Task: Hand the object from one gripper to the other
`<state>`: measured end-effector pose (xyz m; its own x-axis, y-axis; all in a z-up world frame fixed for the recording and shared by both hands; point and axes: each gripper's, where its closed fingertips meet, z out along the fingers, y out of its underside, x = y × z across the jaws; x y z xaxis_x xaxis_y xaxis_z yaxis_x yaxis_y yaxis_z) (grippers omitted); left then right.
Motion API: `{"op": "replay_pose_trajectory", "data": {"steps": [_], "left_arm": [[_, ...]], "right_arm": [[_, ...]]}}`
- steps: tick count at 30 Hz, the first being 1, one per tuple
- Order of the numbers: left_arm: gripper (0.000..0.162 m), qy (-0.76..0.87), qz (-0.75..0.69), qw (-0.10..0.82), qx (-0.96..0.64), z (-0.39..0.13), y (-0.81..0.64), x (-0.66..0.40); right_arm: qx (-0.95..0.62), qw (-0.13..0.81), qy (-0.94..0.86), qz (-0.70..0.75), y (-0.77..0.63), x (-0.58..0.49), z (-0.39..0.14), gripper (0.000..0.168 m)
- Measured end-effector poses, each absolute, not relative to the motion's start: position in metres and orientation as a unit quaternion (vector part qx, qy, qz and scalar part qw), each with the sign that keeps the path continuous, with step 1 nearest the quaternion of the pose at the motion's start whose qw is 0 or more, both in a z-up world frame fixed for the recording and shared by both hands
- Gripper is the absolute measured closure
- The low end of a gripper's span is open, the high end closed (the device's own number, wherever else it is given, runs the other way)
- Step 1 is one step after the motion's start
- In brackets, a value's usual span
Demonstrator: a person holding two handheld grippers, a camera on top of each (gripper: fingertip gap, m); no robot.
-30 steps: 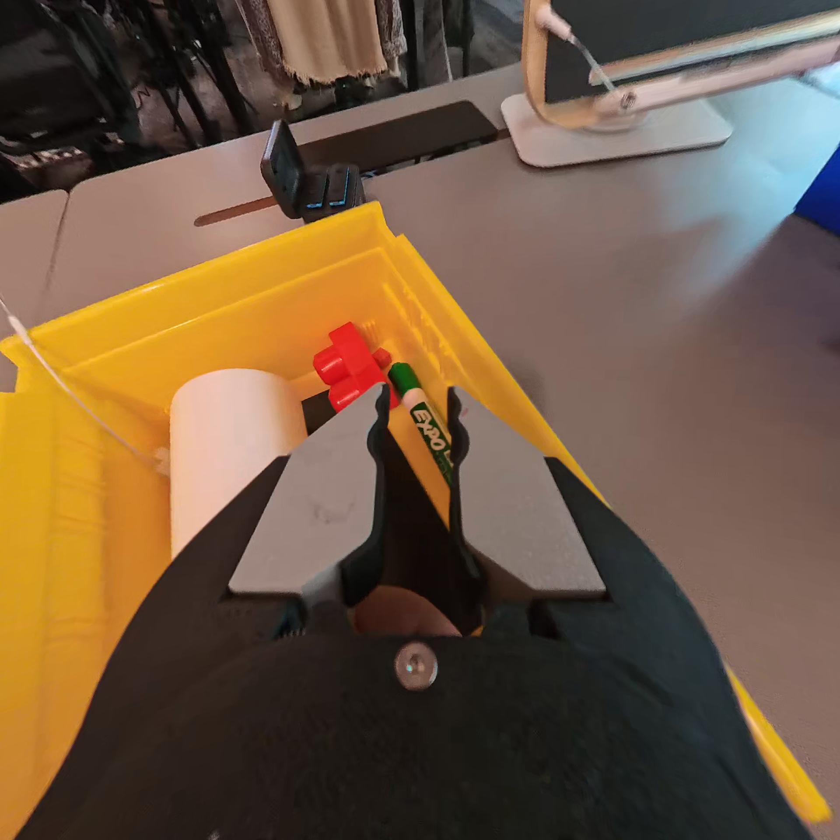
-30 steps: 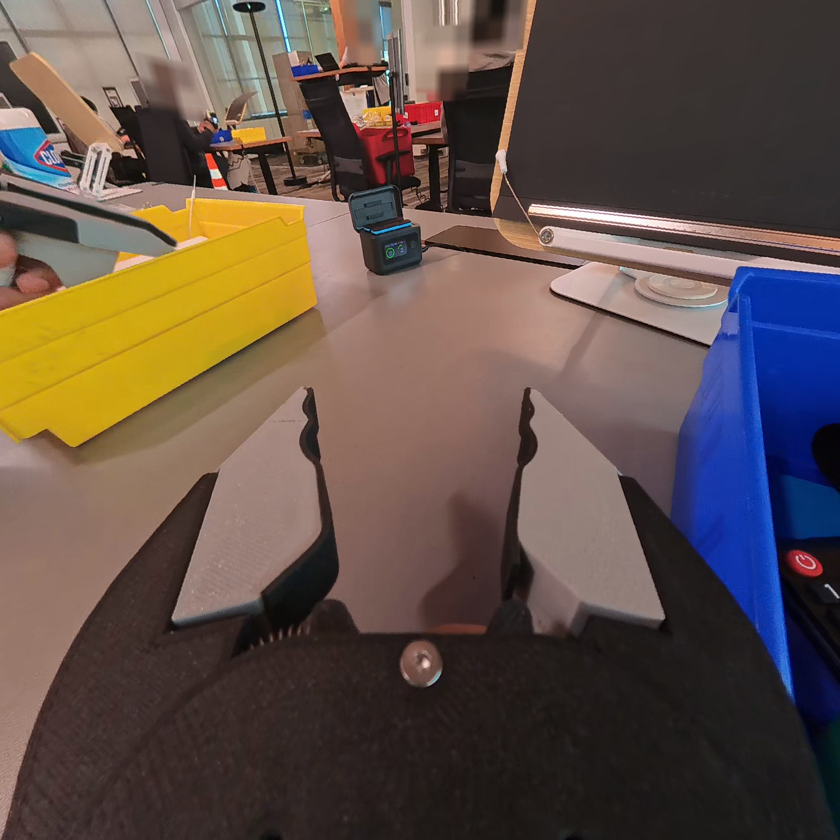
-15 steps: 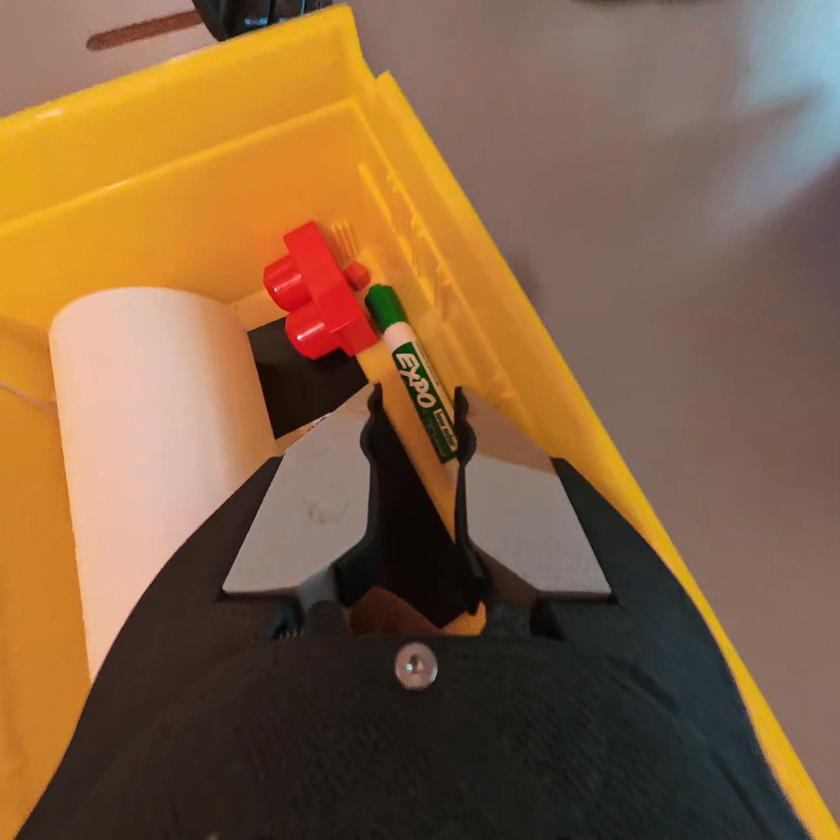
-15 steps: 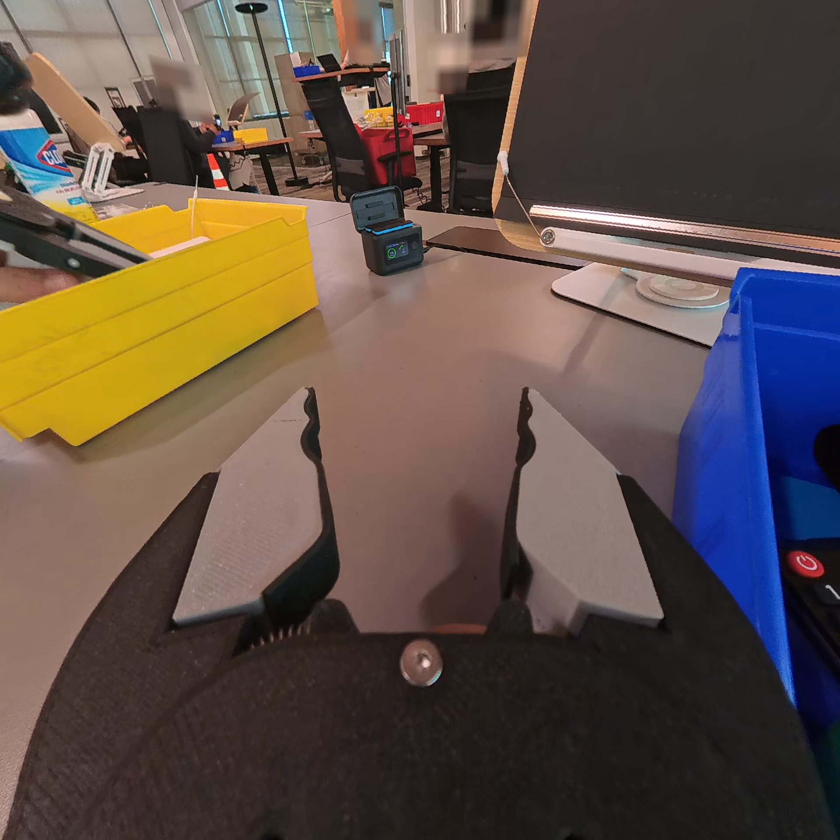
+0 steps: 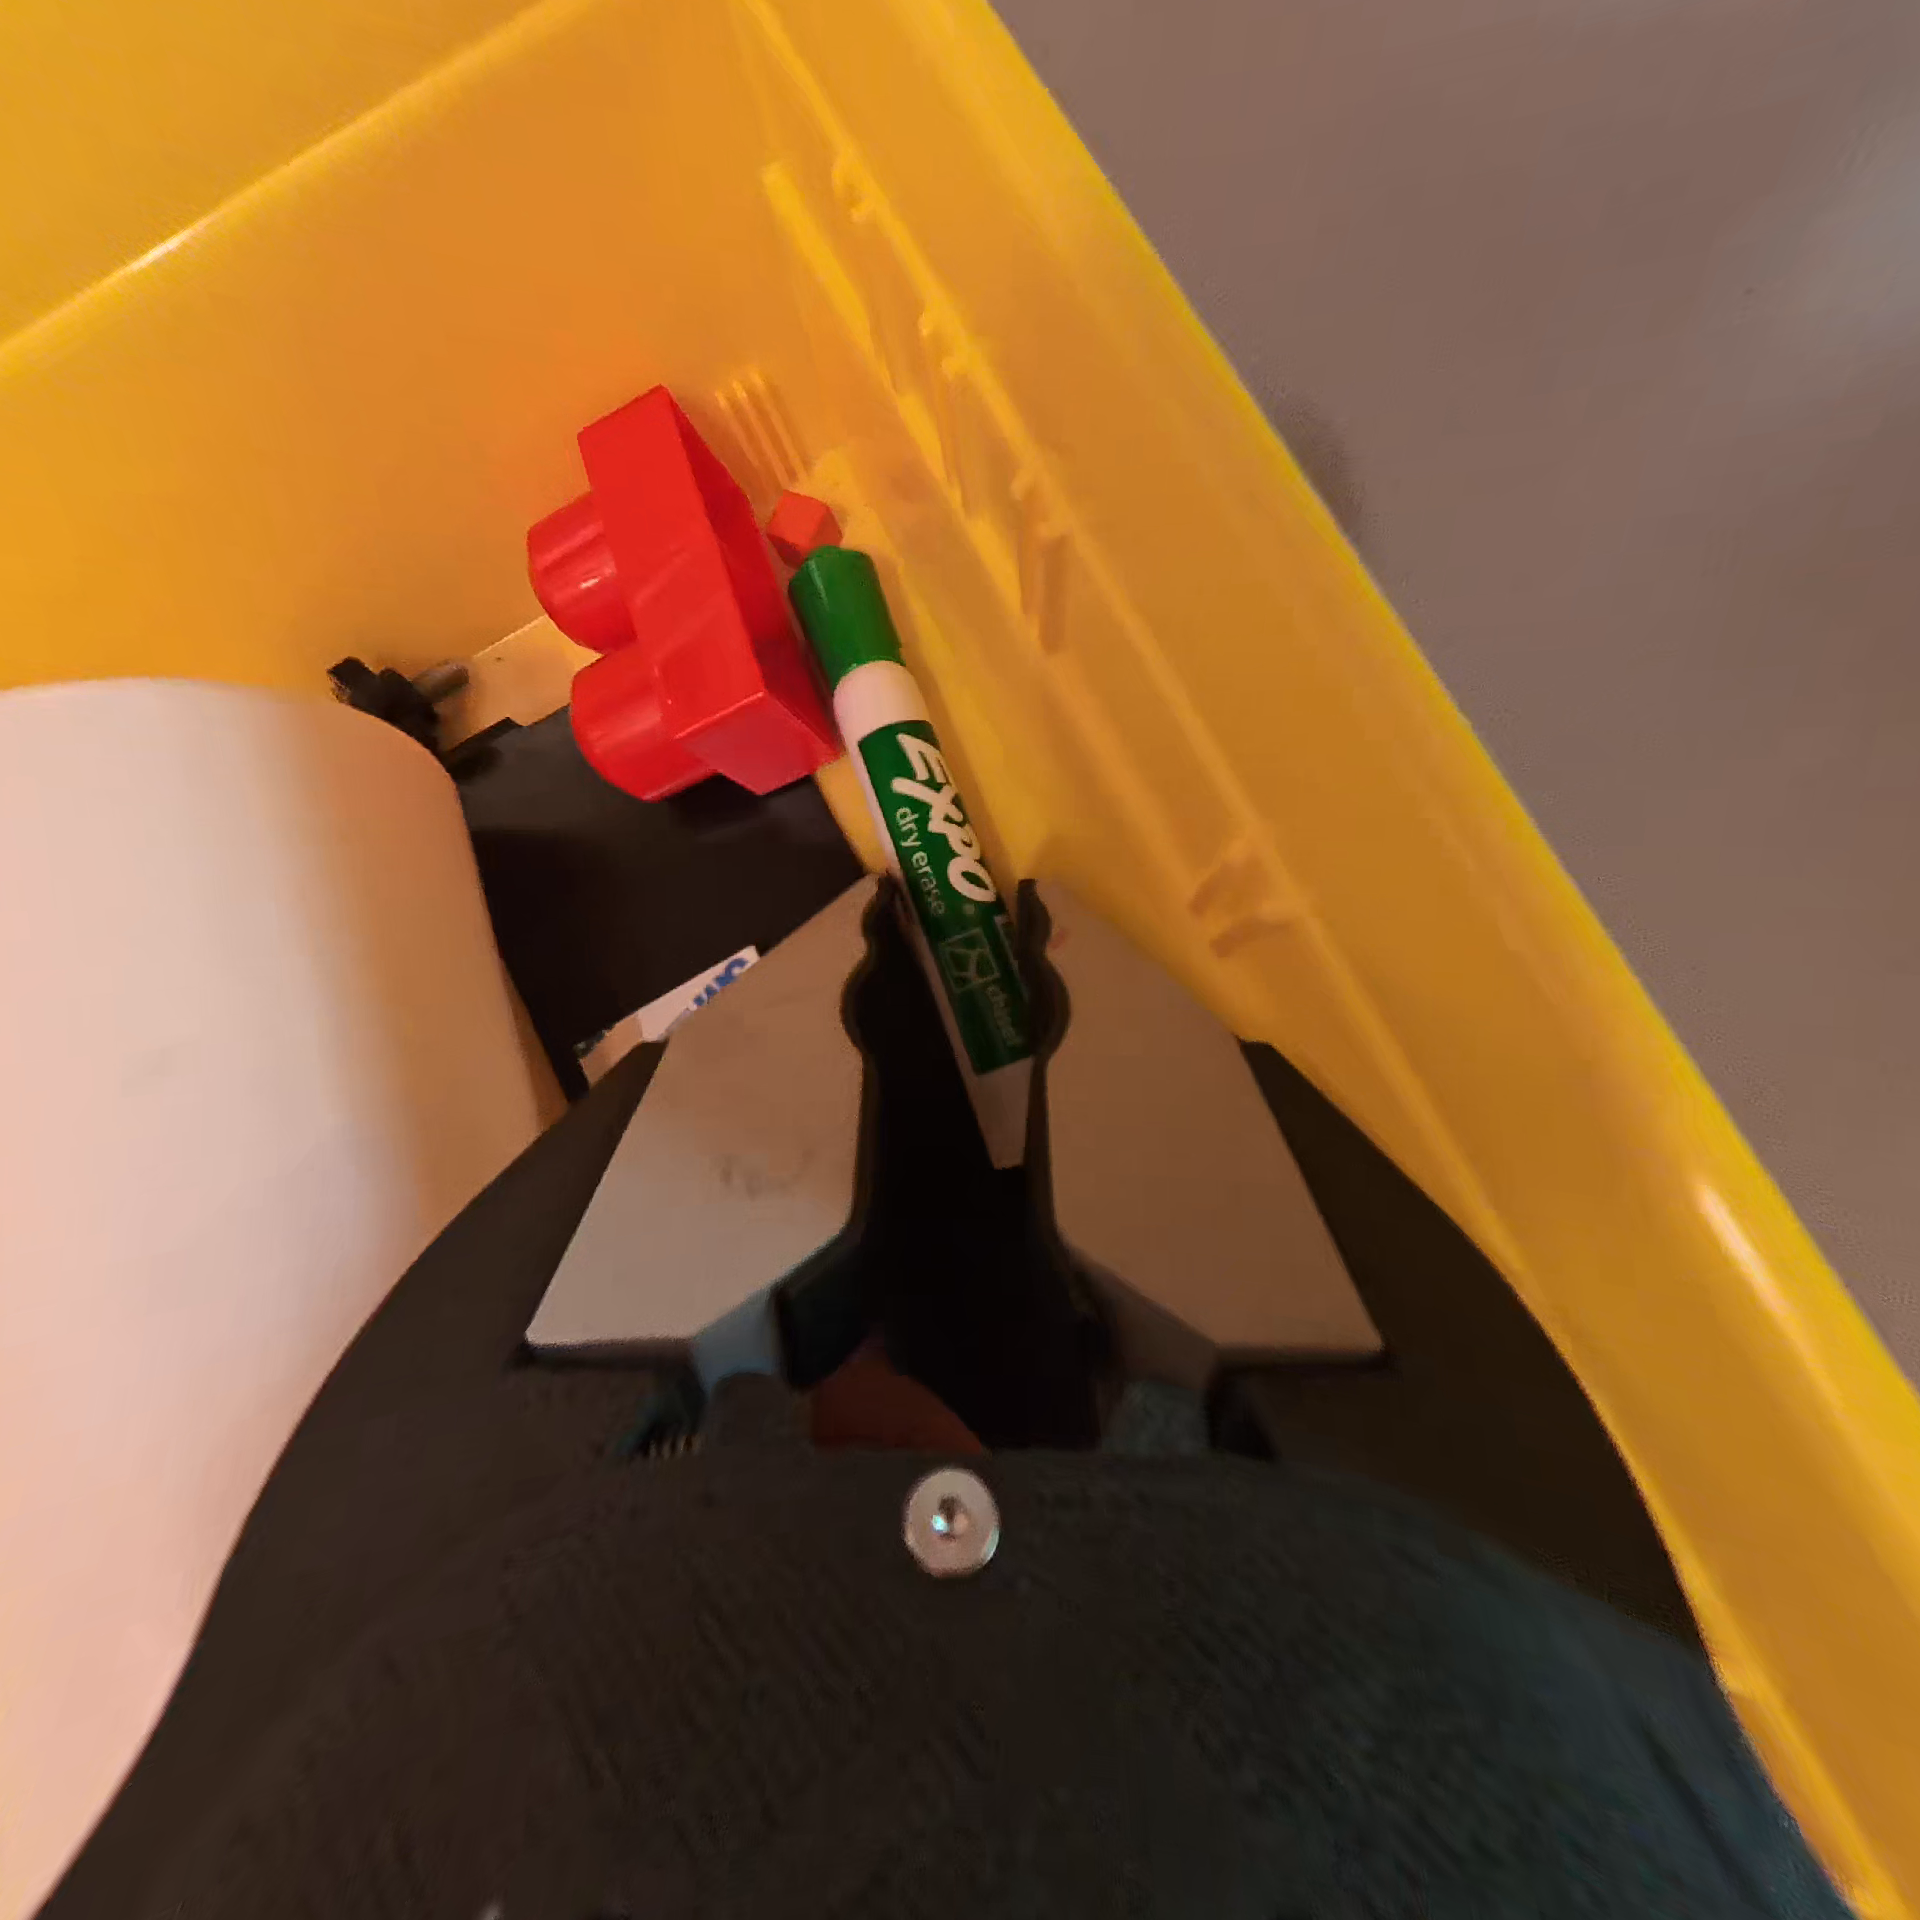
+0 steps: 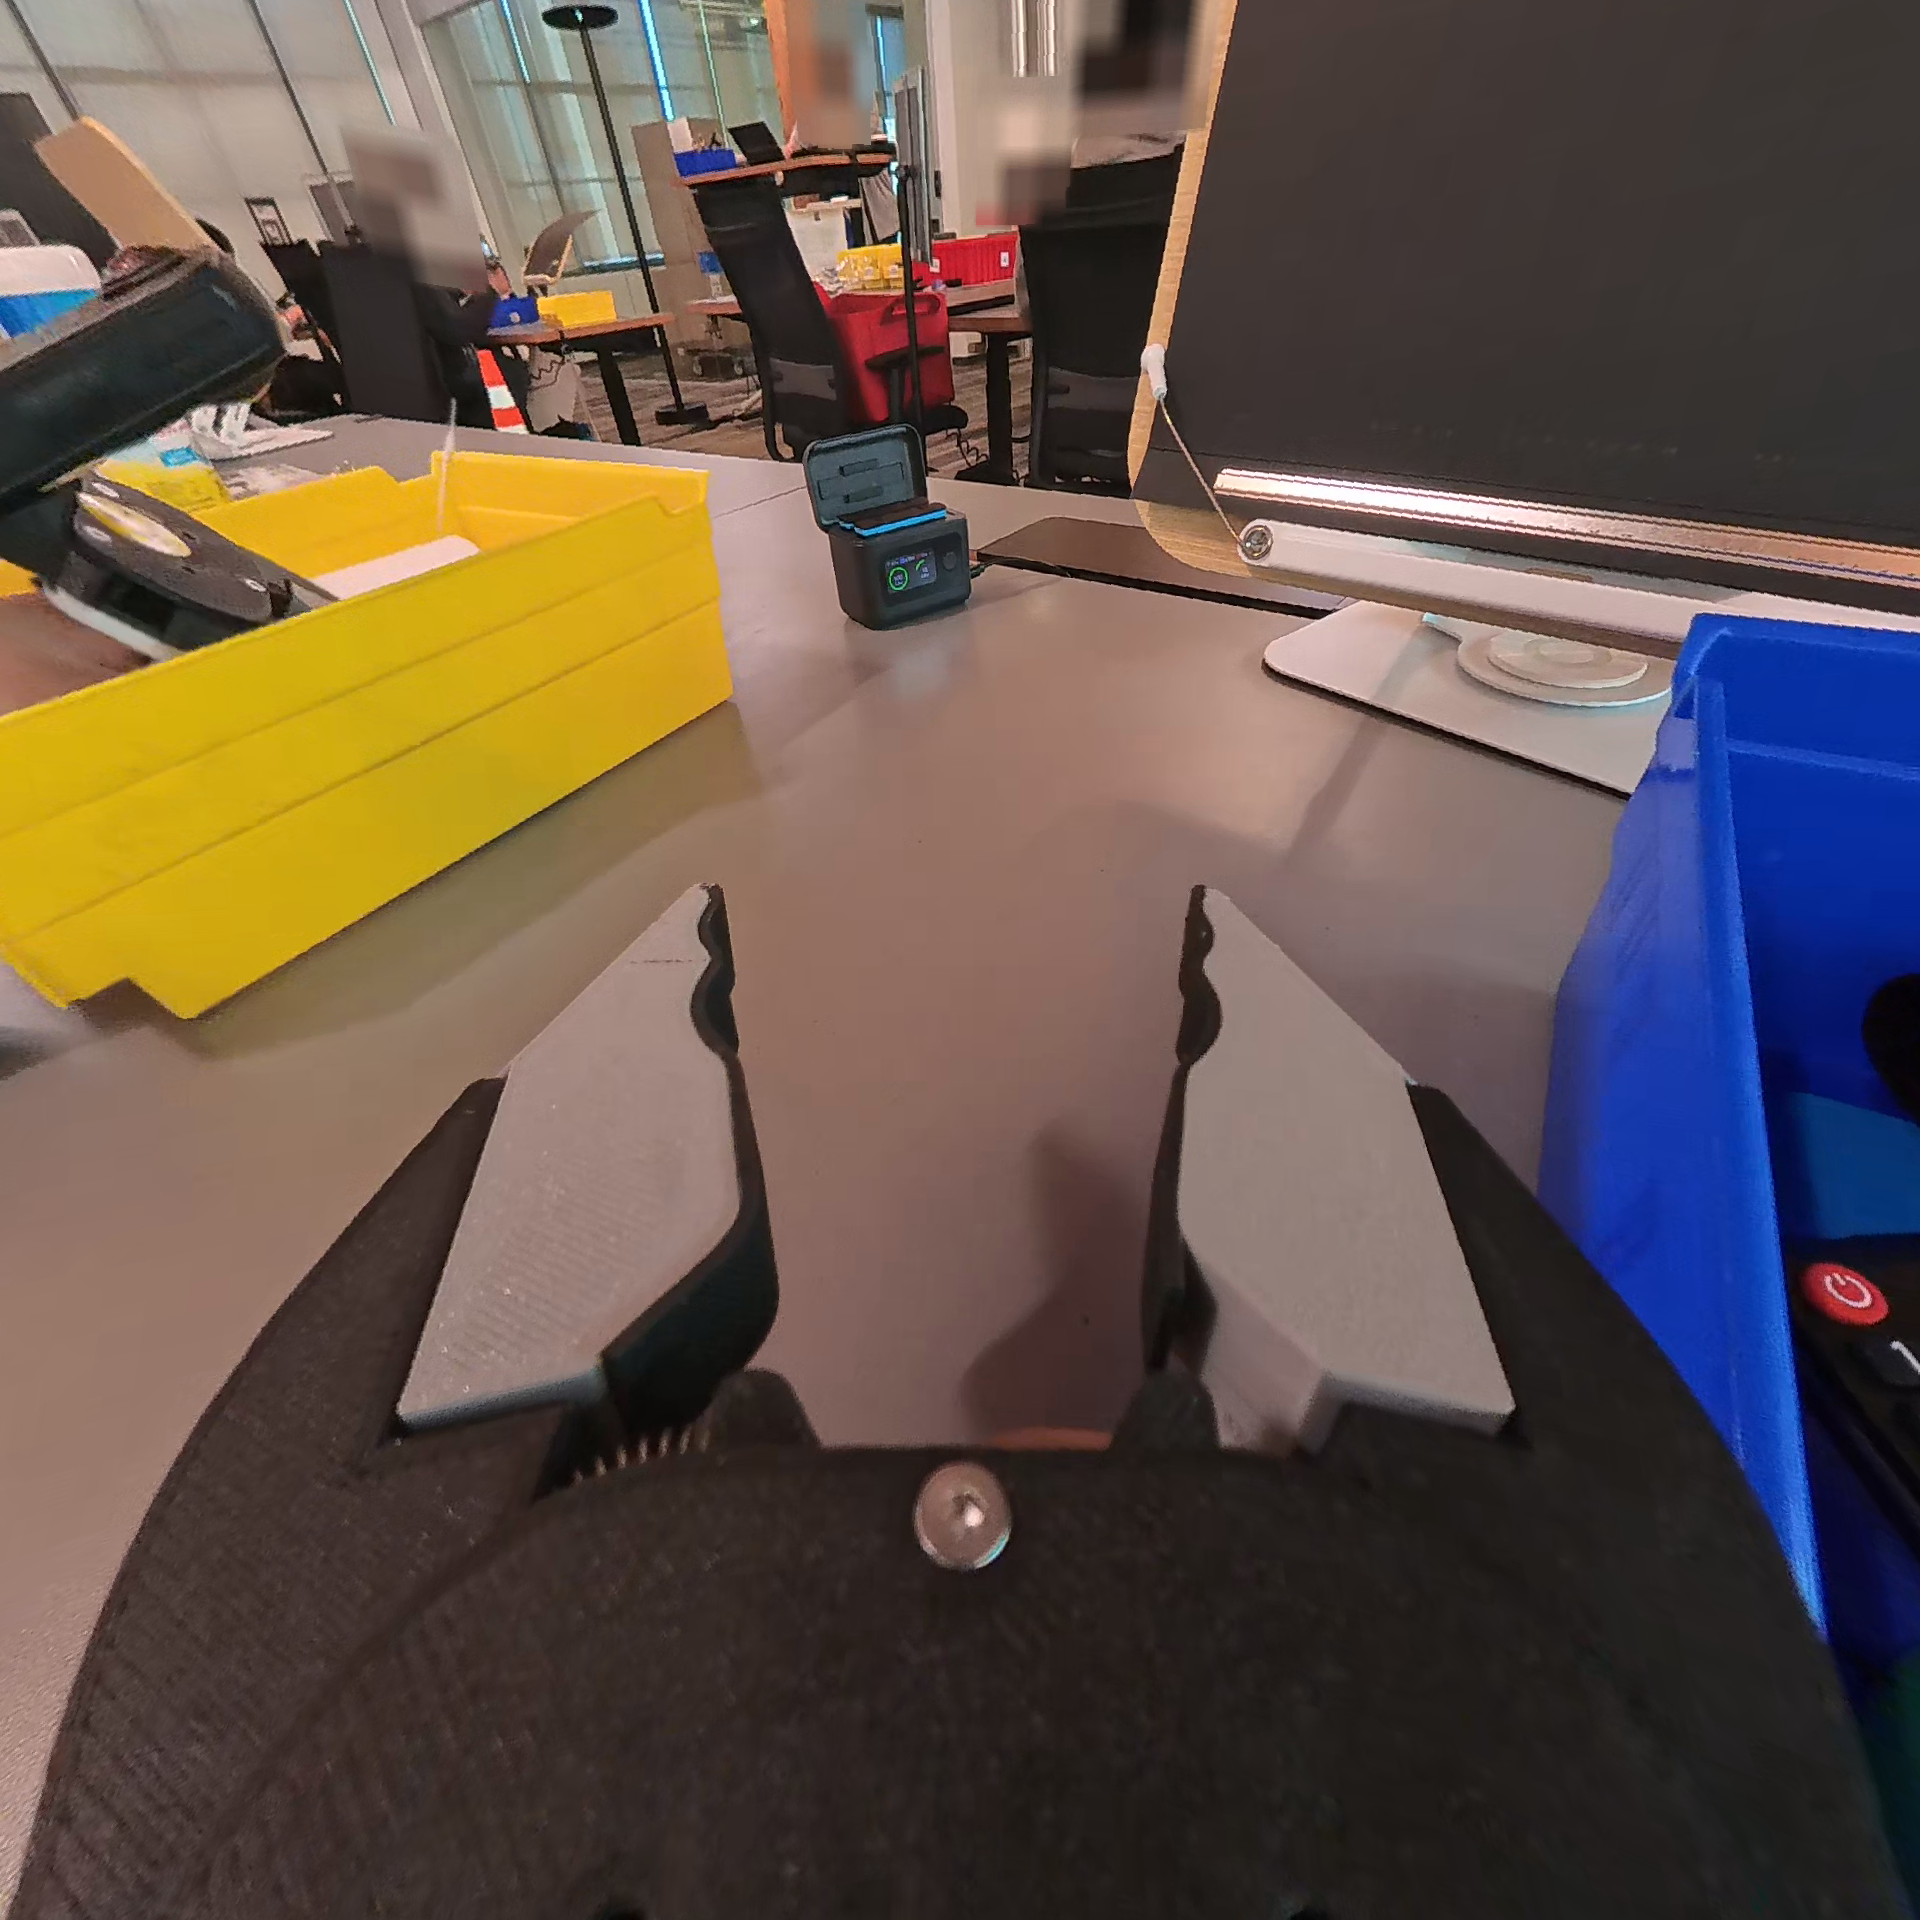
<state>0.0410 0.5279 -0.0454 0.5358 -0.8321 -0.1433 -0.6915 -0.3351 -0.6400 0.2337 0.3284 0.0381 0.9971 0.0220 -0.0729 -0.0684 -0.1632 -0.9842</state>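
Left wrist view: left tool point(image 5: 956, 904) sat low in yellow bin point(image 5: 1195, 644), jaws narrowed around green marker point(image 5: 925, 831) at frame centre, contact uncertain. Marker leaned on bin wall beside red block point(image 5: 675, 644), likely limiting approach. Right tool point(image 6: 956, 904) waited wide open, empty, above bench point(image 6: 935, 790), presumably to receive.

Two bins point(image 6: 364, 727) point(image 6: 1662, 1039), one marker point(image 5: 914, 821), one red block point(image 5: 665, 665).

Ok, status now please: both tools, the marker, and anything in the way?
Left tool open around marker, in yellow bin. Right tool open, empty. Red block touches marker.
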Motion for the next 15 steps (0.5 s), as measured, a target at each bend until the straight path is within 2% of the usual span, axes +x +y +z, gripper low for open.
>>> {"op": "replay_pose_trajectory", "data": {"steps": [5,15], "left_arm": [[0.145,0.509,-0.045,0.361,-0.780,-0.036,0.537,0.031],[0.146,0.448,-0.068,0.541,-0.709,0.072,0.544,0.013]], "right_arm": [[-0.762,0.647,0.015,0.035,0.328,0.233,0.038,0.084],[-0.762,0.646,0.014,0.035,0.328,0.233,0.038,0.085]]}}
